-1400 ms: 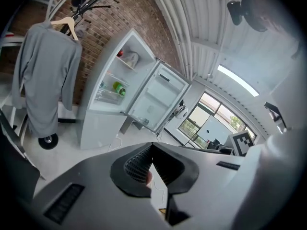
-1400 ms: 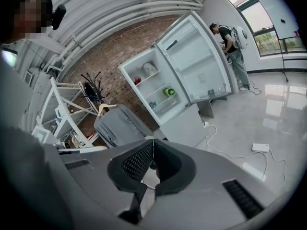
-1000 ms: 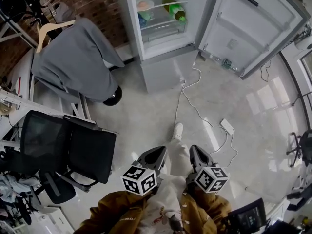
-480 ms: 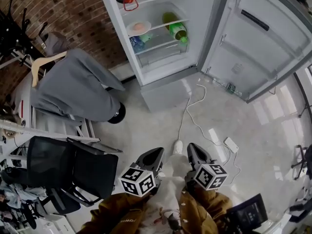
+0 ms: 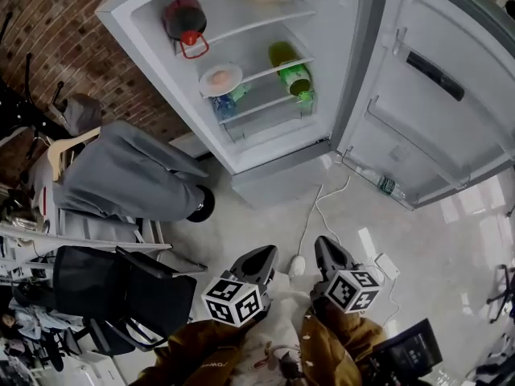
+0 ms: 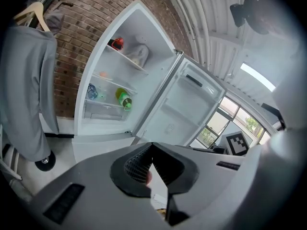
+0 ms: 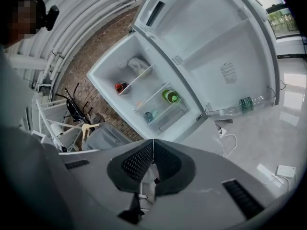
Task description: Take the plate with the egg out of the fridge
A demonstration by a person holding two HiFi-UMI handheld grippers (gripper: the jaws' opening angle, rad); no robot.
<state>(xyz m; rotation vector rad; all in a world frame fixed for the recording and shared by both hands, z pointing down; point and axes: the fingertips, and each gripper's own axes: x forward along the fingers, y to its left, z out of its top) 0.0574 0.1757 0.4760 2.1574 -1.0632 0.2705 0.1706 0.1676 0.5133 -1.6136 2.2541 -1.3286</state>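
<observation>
Two claws, both pressed together and pinching nothing. The left claw [image 5: 259, 257] and right claw [image 5: 325, 249] hang low near us, well apart from the fridge [image 5: 157, 51]. Its door [image 5: 434, 119] stands wide open on the right. The plate [image 5: 236, 73] with the egg [image 5: 217, 77] sits on the middle shelf, left side, far from us. A red-capped jar [image 5: 183, 21] stands on the shelf above, and a blue bottle [image 5: 226, 105] sits just below the plate. A green bottle [image 5: 291, 69] lies to the plate's right; we can't tell if it shares that shelf. We judge the task barely begun: approach only, no reach yet.

Risks from here:
- A white cable [image 5: 315, 207] crosses the floor between us and the fridge. A foot snagging it would jolt both arms.
- The claws are closed. If we reach in without spreading one first, the tips would shove the plate back or sideways instead of gripping the rim.
- The rim looks thin and slick, so a shallow pinch could slip.
- The egg looks loose on the plate. Any tilt while pulling out would likely let it roll off, onto the blue bottle or the floor.
- Lifting too high in the narrow shelf gap could knock the shelf above, where the jar stands.
</observation>
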